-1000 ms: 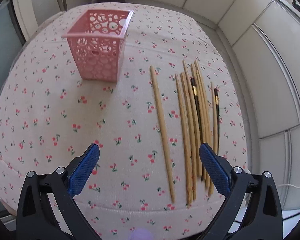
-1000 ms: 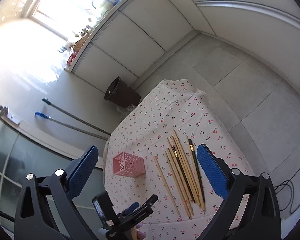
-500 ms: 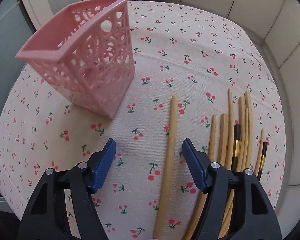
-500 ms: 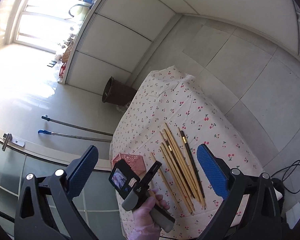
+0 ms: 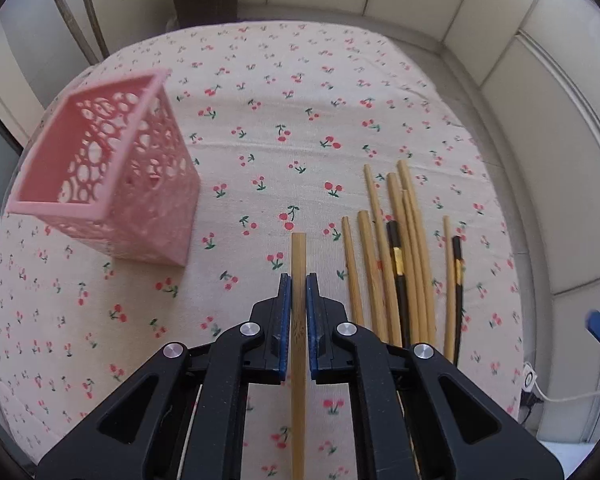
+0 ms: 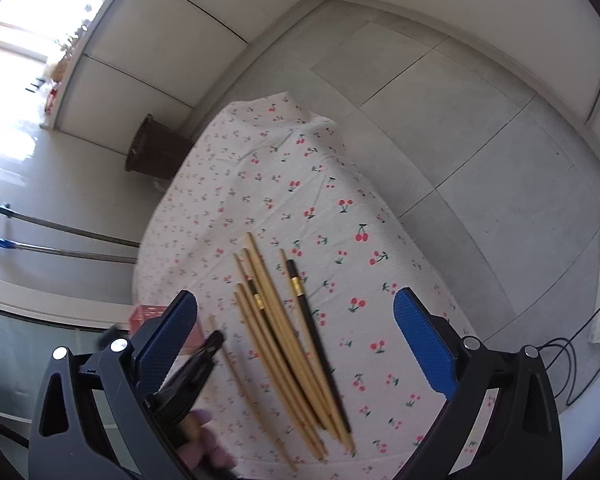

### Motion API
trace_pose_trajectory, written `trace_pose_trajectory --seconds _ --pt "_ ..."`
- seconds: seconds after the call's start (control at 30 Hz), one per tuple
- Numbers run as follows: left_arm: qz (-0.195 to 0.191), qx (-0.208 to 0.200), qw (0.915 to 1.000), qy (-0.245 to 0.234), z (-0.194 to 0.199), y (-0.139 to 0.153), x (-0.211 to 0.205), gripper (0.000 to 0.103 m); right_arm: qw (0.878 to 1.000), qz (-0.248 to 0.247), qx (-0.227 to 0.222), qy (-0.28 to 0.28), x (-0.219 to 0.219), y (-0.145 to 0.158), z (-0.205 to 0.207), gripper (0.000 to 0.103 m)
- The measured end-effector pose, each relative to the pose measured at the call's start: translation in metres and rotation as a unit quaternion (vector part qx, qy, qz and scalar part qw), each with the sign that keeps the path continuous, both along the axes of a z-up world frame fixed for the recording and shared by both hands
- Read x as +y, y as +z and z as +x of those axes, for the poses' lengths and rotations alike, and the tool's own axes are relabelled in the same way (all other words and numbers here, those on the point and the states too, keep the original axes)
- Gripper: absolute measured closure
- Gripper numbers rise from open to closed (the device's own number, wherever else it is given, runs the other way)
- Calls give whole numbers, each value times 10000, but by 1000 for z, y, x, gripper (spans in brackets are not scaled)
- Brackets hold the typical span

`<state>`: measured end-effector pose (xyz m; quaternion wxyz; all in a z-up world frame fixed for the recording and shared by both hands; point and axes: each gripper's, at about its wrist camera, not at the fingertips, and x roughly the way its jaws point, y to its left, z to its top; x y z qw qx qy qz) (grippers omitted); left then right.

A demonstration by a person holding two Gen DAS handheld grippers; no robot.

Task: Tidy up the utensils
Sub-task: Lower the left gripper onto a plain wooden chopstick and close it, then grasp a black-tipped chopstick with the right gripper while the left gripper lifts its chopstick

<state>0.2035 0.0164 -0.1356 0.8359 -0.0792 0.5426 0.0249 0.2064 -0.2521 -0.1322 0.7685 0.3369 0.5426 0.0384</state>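
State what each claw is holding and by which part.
The left claw is shut on the lone bamboo chopstick, gripping it a little back from its far tip. The right claw is open above the table, holding nothing.

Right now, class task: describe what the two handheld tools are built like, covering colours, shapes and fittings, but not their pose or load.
The left tool has angular matte black plastic arms with triangular cut-outs, round silver pivot bolts and flat, textured blue finger pads. The right tool matches it: black cut-out arms, silver bolts and dimpled blue pads. No cables or printed markings show on either.
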Motion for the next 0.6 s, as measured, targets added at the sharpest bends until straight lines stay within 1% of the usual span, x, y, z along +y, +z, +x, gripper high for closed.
trace_pose_trajectory --seconds 0.07,0.1,0.13,0.17,0.2,0.23,0.27,0.33,0.43,0.5,0.6 --pt "-191 -186 9995 -194 -20 26 13 96 9994 -97 196 278 15 -17 13 9" --pt "-260 -263 9990 -265 -27 34 16 96 9982 -341 265 417 25 -24 20 11" --pt "-305 -385 9982 -336 -40 43 21 96 9964 -596 302 514 32 -30 26 18" --pt "-333 -523 9974 -364 -49 46 24 96 9937 -853 347 638 41 -36 32 30" --pt "-382 -656 9964 -373 -57 53 30 96 9914 -991 410 747 48 -44 37 35" --pt "-479 -808 9949 -366 -60 60 37 96 9904 -1022 459 812 52 -50 42 43" --pt "-582 -932 9933 -347 -65 65 42 96 9897 -1026 489 872 56 -56 45 47" --pt "-747 -1097 9909 -244 -75 70 51 96 9878 -1129 491 948 63 -61 48 49" --pt "-958 -1034 9899 -176 -77 73 60 96 9847 -1346 540 963 69 -65 53 51" --pt "-1060 -1085 9883 -178 -79 79 66 96 9834 -1454 493 966 71 -66 55 52" --pt "-1160 -1256 9852 -151 -87 94 76 96 9795 -1692 459 996 78 -65 56 60"
